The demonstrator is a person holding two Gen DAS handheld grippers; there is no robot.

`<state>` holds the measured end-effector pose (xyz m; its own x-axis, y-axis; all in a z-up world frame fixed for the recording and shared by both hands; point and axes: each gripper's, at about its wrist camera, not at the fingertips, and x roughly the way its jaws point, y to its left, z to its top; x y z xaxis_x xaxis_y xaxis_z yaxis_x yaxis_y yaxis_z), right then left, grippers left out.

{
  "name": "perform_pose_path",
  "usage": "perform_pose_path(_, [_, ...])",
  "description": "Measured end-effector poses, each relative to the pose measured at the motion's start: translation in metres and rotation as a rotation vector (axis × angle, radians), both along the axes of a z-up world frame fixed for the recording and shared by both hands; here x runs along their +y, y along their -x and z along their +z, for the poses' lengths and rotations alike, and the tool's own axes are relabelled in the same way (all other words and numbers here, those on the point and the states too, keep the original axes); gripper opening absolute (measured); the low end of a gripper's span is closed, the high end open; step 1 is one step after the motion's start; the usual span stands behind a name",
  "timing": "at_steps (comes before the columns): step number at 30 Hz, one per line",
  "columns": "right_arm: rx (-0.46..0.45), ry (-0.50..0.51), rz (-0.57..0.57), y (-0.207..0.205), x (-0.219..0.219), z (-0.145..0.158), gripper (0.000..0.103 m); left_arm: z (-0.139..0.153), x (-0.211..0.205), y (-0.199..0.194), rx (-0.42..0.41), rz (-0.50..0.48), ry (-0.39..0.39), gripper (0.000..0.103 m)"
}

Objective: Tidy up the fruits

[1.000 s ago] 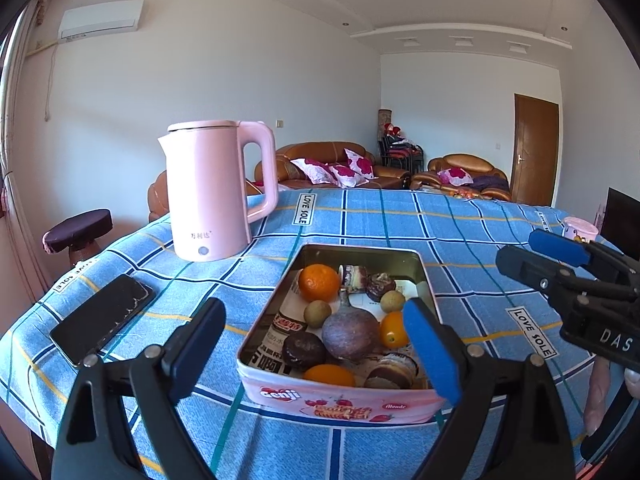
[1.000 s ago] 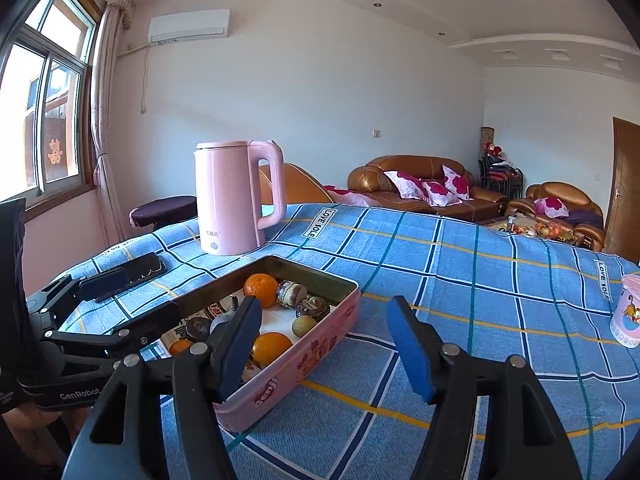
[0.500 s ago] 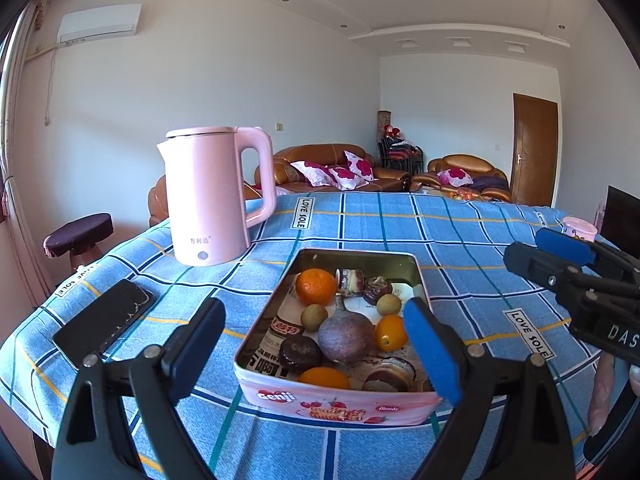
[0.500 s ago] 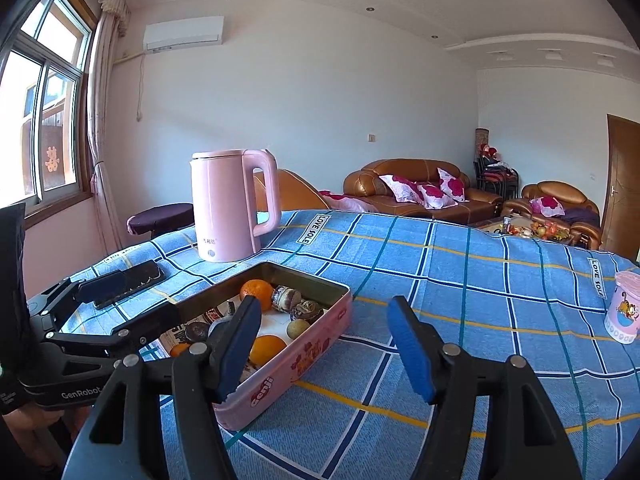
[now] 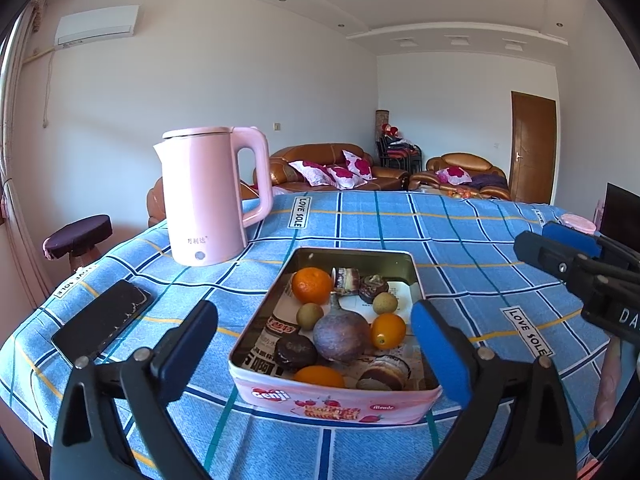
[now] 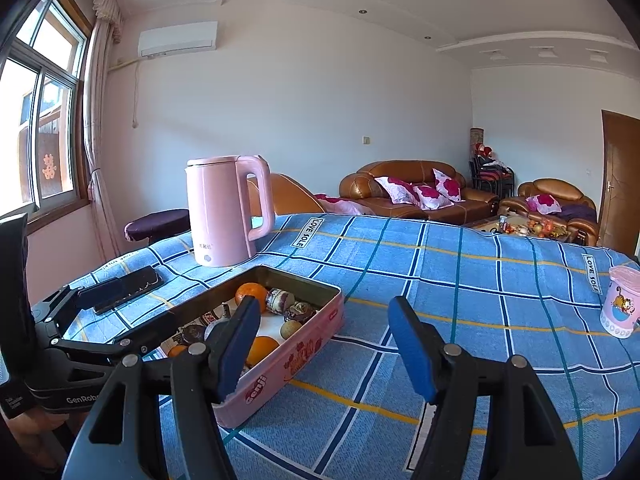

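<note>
While left gripper (image 5: 314,338) opening, right gripper (image 6: 324,340) agape, both empty: pink tin (image 5: 340,400) of mixed fruits (image 5: 340,334).

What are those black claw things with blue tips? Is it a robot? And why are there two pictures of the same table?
No robot here: a person holds a grabber tool in each hand, and each tool has a small camera looking along its two fingers. One picture comes from the left gripper, the other from the right gripper, so you see one table from two sides. On the blue checked tablecloth stand a pink kettle and a pink tin with oranges, small fruits and wrapped snacks inside. A black phone lies beside it, and a pink cup stands farther off. Neither gripper holds anything; the left one's jaws are opening, just in front of the tin.
</note>
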<state>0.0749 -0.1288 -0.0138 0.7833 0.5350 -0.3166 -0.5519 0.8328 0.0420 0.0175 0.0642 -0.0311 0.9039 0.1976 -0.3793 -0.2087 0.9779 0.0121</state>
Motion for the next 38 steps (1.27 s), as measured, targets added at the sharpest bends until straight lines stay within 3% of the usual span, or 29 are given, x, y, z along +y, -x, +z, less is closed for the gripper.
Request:
perform_pose_path(13, [-0.007, -0.029, -0.028, 0.002, -0.016, 0.005, 0.069, 0.012, -0.003, 0.009, -0.048, -0.005, 0.003, 0.103])
perform_pose_path(30, [-0.004, -0.027, -0.033, 0.004, -0.022, 0.004, 0.07, 0.012, 0.002, 0.004, -0.032, 0.033, 0.03, 0.103])
perform_pose_path(38, [0.007, -0.005, -0.05, -0.002, -0.027, 0.001, 0.07, 0.01, -0.002, 0.004, -0.031, 0.027, 0.002, 0.103])
